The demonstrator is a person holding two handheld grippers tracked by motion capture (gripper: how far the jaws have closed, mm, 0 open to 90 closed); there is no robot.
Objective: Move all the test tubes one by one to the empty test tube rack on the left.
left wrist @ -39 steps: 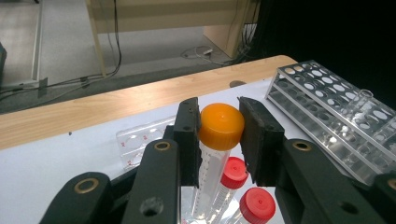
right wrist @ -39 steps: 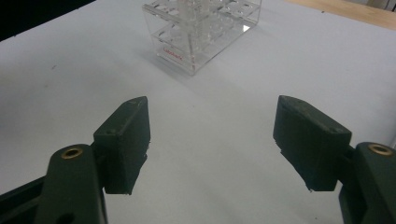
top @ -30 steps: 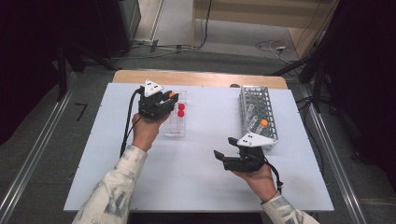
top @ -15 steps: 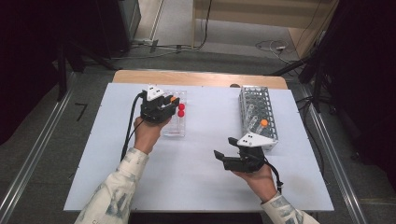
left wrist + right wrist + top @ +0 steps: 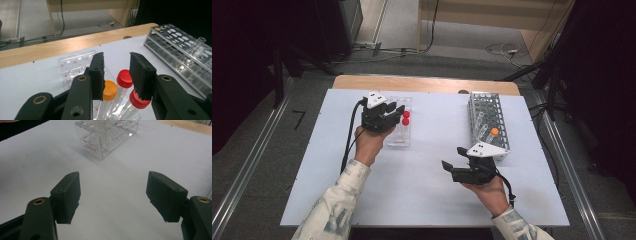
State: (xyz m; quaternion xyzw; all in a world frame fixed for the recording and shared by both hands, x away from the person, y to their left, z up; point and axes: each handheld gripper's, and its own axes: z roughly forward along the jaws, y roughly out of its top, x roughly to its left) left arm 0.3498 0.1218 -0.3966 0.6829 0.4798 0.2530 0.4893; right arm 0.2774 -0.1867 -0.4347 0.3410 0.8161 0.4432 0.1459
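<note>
Left claw point(image 5: 116, 72) just opening, over capped tubes point(image 5: 124, 79)

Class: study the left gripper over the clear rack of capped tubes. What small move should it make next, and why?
Probably lift the left gripper clear of the clear rack. Its fingers have just been opening, nothing is gripped between them, and the orange-capped tube and red-capped tubes stand below in the rack.

A pale white sheet point(image 5: 427, 180) covers the table, and a strip of bare wood point(image 5: 422, 83) shows along its far edge. Left of centre a clear plastic rack point(image 5: 399, 136) sits flat on the sheet. Well apart, over by the right edge, there's a metal tube rack point(image 5: 487, 122).
</note>
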